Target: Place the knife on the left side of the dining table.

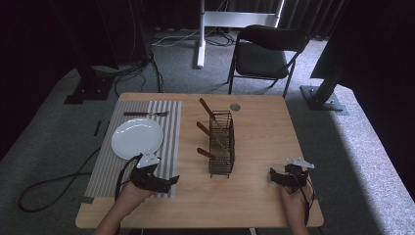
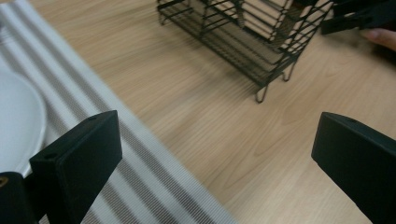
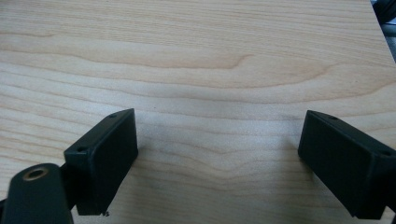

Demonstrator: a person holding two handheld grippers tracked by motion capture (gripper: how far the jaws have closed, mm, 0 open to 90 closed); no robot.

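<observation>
Where the striped placemat (image 1: 169,147) covered the table's (image 1: 264,127) left side, a white round plate (image 1: 137,138) lay on it, with a wooden-handled fork (image 1: 145,114) flat on the mat just beyond the plate. The left gripper (image 1: 172,180) sat at the mat's near right corner, just beside the plate's near edge. In the left gripper view its jaws stood wide apart, released, holding nothing, with mat edge and bare wood between them.

At table centre stood a black wire caddy (image 1: 221,147), upright on small feet, tall and narrow. Three wooden handles (image 1: 207,110) stuck out of it, slanting to the left. The caddy was nearest the left gripper, though apart from it.

The right gripper (image 1: 275,176) rested low over the table's near right part, well clear of the caddy. In the right gripper view its jaws were spread wide over bare wood, gripping nothing.
</observation>
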